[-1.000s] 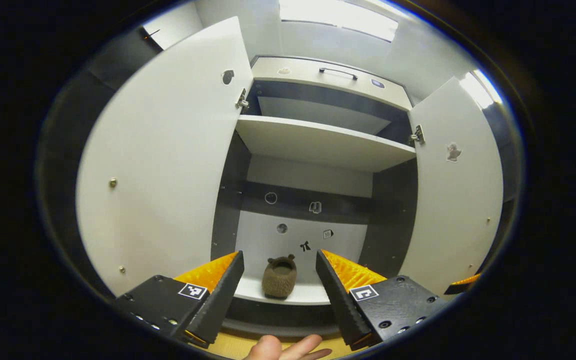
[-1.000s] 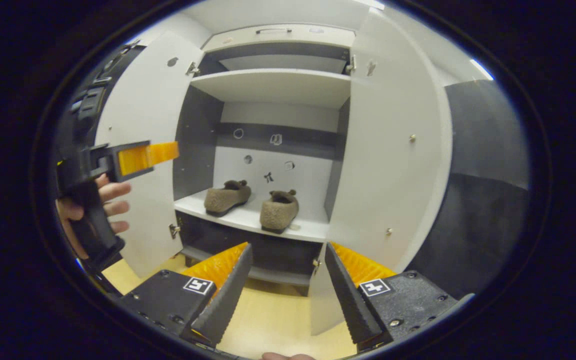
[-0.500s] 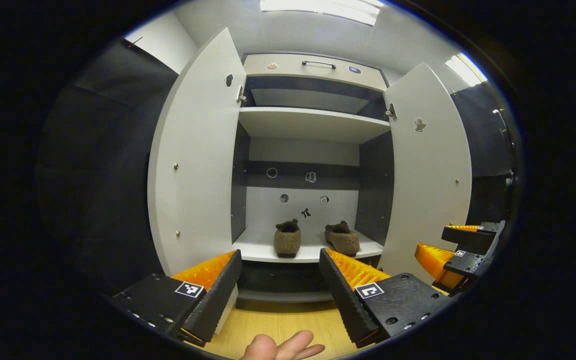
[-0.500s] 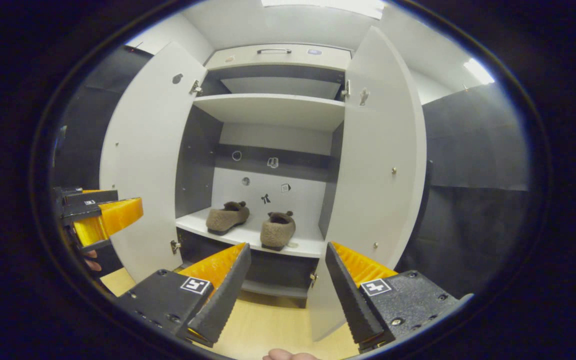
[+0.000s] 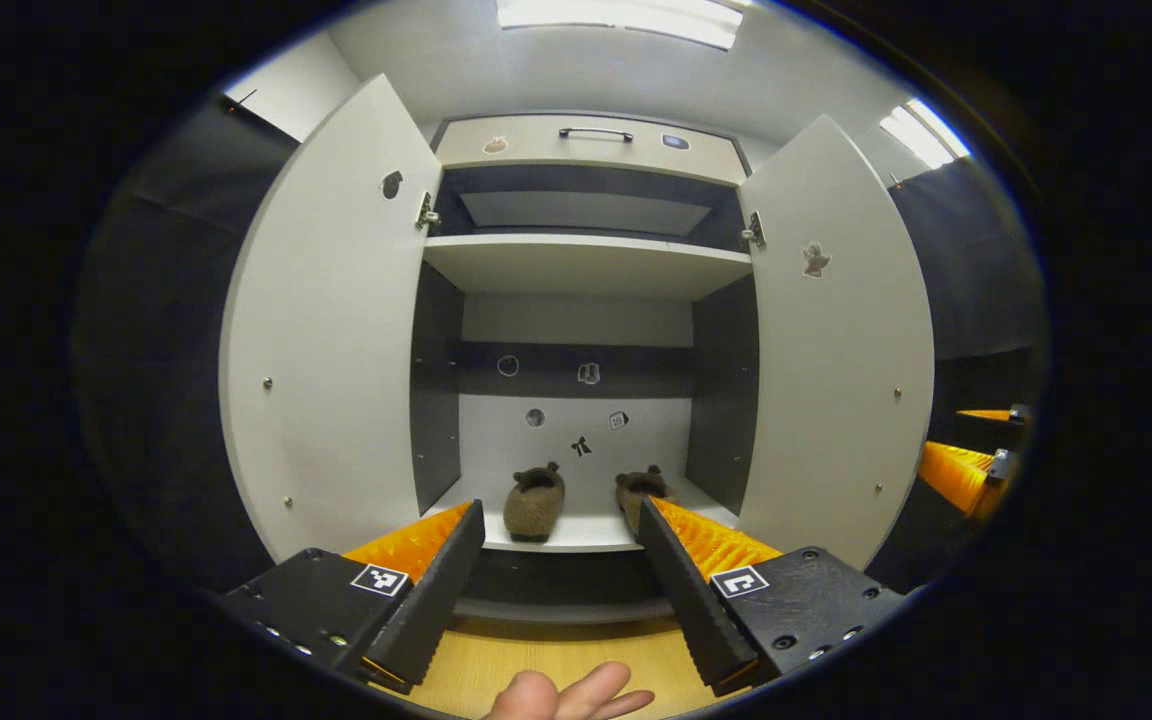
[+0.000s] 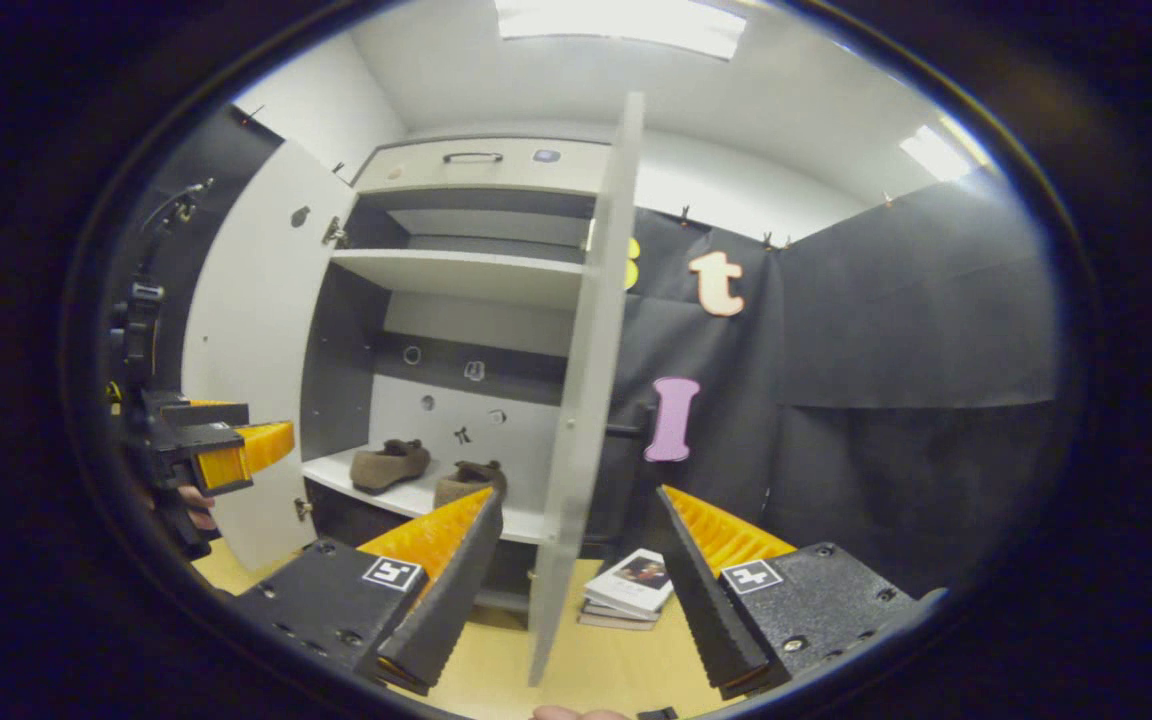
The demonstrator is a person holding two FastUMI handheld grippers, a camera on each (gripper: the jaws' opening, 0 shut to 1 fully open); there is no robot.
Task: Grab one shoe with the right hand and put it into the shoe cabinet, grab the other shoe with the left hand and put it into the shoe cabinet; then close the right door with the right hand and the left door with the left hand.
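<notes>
In the booth, both shoes [image 5: 534, 502] already sit on the cabinet's low shelf [image 5: 576, 532], and the right door [image 6: 586, 380] stands edge-on just ahead of the right gripper [image 6: 576, 560], whose fingers are spread and empty; the left gripper [image 5: 561, 570], likewise parted, hangs back.

pale wood floor [image 6: 626, 660] below black cloth wall [image 6: 896, 400]. small stack of books [image 6: 629, 598] lying on that floor, at foot of the cloth. bright ceiling light panels [image 5: 616, 12] high above, white wall [image 6: 766, 200] over the cloth.
</notes>
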